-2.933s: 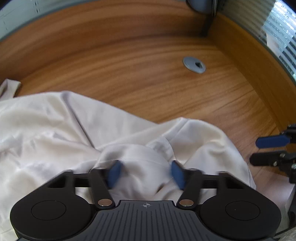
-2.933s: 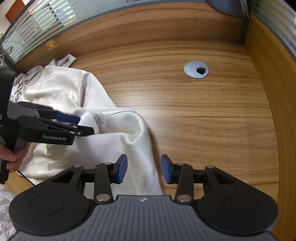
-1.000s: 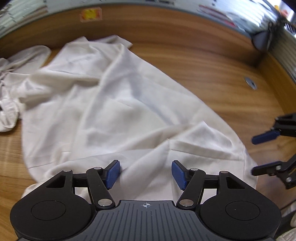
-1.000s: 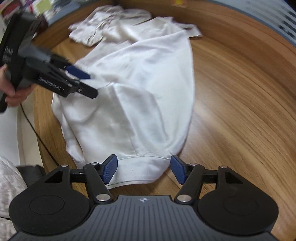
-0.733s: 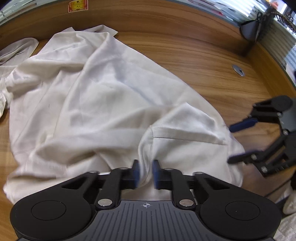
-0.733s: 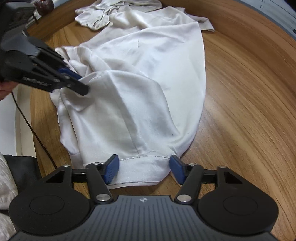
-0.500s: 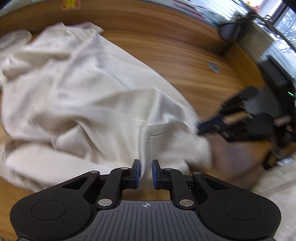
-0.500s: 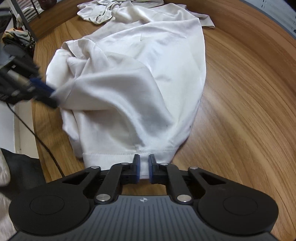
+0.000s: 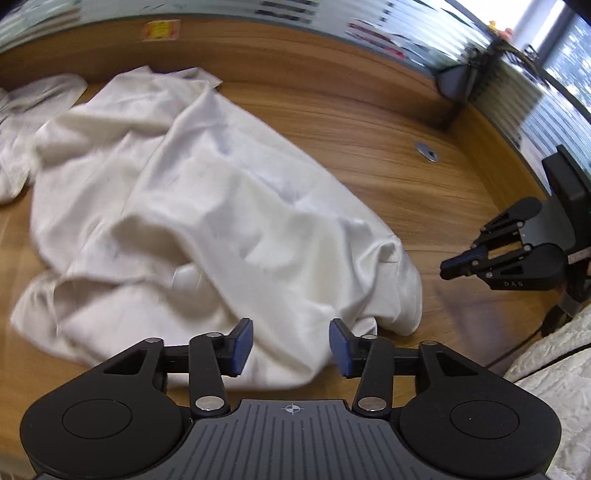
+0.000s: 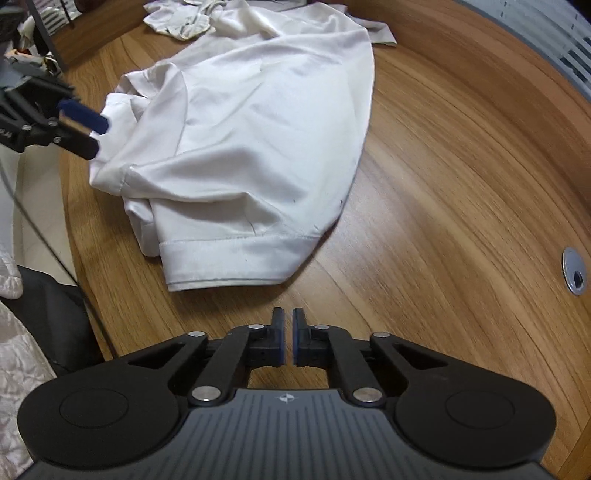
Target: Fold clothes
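While both my jaws are opening, neither pinches anything. My left gripper (image 9: pixel 291 347) has its two blue pads spread, with the near hem of the shirt (image 9: pixel 207 206) lying between them but not pressed. My right gripper (image 10: pixel 287 341) shows only a narrow slit between its pads, over bare desk (image 10: pixel 461 192), just short of the shirt's hemmed edge.

I count one white shirt, rumpled and spread flat on the wood, and one smaller pile of pale cloth (image 9: pixel 33 99) beyond it at the far left corner, touching or nearly touching the shirt's far end. One grey grommet (image 10: pixel 574 276) is set in the desk, well apart from the shirt on my right side.

Nearest, the desk's curved front edge runs just beside the shirt's left fold, where my left fingers hang past the rim in the right view. Between the shirt's right edge and the grommet lies a broad stretch of bare wood, the widest open room. Farther off, a raised wooden wall (image 9: pixel 332 51) closes the back of the desk, with one yellow sticker (image 9: pixel 161 29) on it; the shirt's far end lies close to that wall.
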The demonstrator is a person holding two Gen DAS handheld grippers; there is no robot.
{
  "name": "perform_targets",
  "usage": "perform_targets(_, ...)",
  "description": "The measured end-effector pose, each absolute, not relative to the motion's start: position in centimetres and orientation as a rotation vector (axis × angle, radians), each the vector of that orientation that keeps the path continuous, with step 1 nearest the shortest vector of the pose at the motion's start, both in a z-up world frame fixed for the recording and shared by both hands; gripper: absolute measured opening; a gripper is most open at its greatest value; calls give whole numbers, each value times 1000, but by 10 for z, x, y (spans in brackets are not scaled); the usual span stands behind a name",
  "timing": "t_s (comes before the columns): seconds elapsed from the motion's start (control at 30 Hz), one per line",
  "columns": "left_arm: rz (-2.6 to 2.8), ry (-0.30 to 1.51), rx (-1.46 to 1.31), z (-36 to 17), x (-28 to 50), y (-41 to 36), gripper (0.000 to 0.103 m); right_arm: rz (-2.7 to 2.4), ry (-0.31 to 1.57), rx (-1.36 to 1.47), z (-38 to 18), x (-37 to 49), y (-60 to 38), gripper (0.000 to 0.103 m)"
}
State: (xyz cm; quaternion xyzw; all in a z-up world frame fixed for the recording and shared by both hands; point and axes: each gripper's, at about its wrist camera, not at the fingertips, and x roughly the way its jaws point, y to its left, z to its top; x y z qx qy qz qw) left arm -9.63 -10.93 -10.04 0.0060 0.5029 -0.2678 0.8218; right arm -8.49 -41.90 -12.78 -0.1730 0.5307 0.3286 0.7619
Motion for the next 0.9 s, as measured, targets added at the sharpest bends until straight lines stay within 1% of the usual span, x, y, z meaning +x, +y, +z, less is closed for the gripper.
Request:
perform_targets(0.03, -605, 1071, 39, -100, -93, -114, 59, 719, 1147, -376, -127, -83, -417, 27)
perform_targets(0.07, -647, 1072, 68, -101, -90, -119, 61, 725, 1136, -377, -126, -83, -416, 39)
perform_targets(0.1, -688, 1076, 98, -102, -88, -126, 62, 735, 1128, -377, -126, -82, -414, 46)
perform_targets(0.17, -757, 1084, 170, -104, -84, -139, 65, 757, 1114, -376, -126, -79, -408, 48)
perform_targets(0.23, -803, 1082, 254, -108, -84, -152, 65, 779, 1108, -378, -128, -75, -401, 49)
perform_targets(0.33, -840, 1094, 345, -120, -84, -169, 66, 806, 1087, -400, -131, -72, -390, 60)
perform_targets(0.4, -845, 1115, 392, -130, -84, -176, 67, 812, 1068, -419, -133, -69, -383, 81)
perform_targets(0.5, -819, 1096, 460, -138, -86, -180, 64, 844, 1040, -440, -136, -67, -374, 82)
perform_targets(0.53, -814, 1087, 469, -138, -86, -178, 52, 852, 1037, -449, -138, -66, -371, 82)
perform_targets(0.57, -805, 1080, 475, -138, -87, -177, 30, 862, 1035, -462, -141, -66, -368, 82)
perform_targets(0.6, -795, 1074, 477, -136, -87, -174, 21, 870, 1031, -475, -143, -65, -366, 82)
perform_targets(0.63, -781, 1061, 477, -132, -88, -171, 13, 877, 1028, -488, -146, -65, -363, 82)
perform_targets(0.73, -716, 1007, 460, -117, -91, -162, 5, 896, 1027, -501, -152, -62, -357, 81)
perform_targets(0.77, -693, 991, 445, -112, -92, -159, 5, 900, 1031, -497, -154, -61, -355, 78)
perform_targets(0.8, -670, 975, 429, -106, -92, -156, 5, 906, 1029, -493, -156, -60, -352, 72)
perform_targets(0.83, -655, 961, 417, -100, -92, -154, 5, 908, 1022, -494, -157, -60, -350, 70)
perform_targets(0.87, -644, 948, 406, -94, -92, -152, 5, 910, 1015, -497, -157, -60, -347, 62)
perform_targets(0.9, -634, 935, 395, -88, -93, -151, 5, 910, 1009, -494, -156, -59, -345, 50)
